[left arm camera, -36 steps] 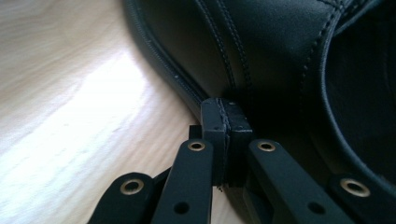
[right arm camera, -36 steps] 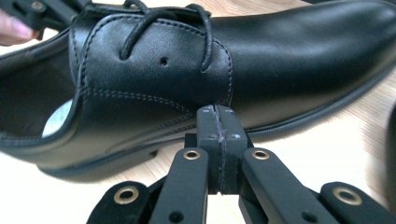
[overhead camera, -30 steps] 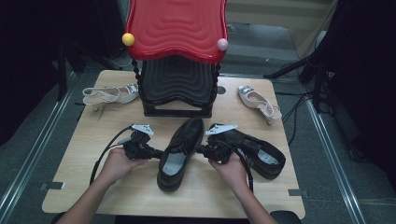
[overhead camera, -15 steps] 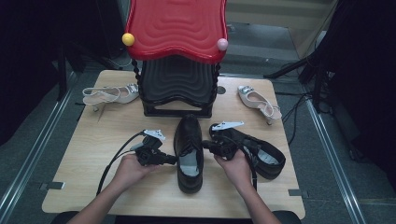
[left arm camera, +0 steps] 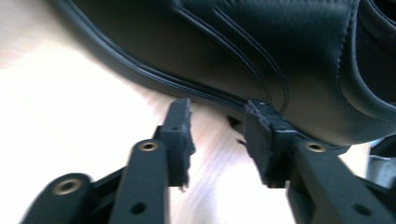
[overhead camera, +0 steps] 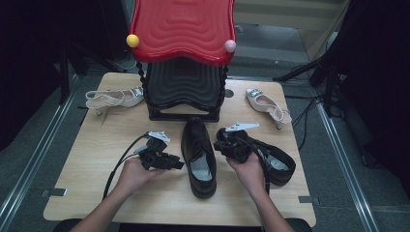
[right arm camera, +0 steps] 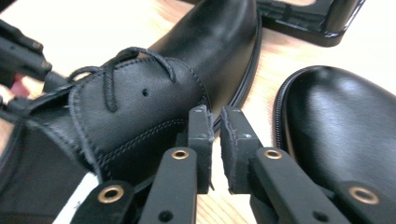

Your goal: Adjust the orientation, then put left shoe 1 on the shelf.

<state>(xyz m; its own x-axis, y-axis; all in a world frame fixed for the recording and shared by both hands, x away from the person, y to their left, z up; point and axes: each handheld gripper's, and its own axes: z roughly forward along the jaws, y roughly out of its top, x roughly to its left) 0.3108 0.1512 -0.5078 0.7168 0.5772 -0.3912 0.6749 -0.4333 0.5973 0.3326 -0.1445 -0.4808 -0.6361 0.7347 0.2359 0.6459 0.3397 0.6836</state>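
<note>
The glossy black leather lace-up shoe [overhead camera: 198, 157] lay at the lower centre of the high view, its long axis running near to far, toe toward the rack. The left claw [overhead camera: 178, 165] sat just beside its left flank, jaws having just been opening, half apart with nothing between them. The right claw [overhead camera: 217, 146], a narrow empty gap between its jaws, was close on the other side. A second black shoe [overhead camera: 270, 159] lay right. Farther off on the pale wooden surface [overhead camera: 96, 193] stood a red-topped black rack [overhead camera: 183, 63], with a silver heeled sandal [overhead camera: 113, 98] beside it.
</note>
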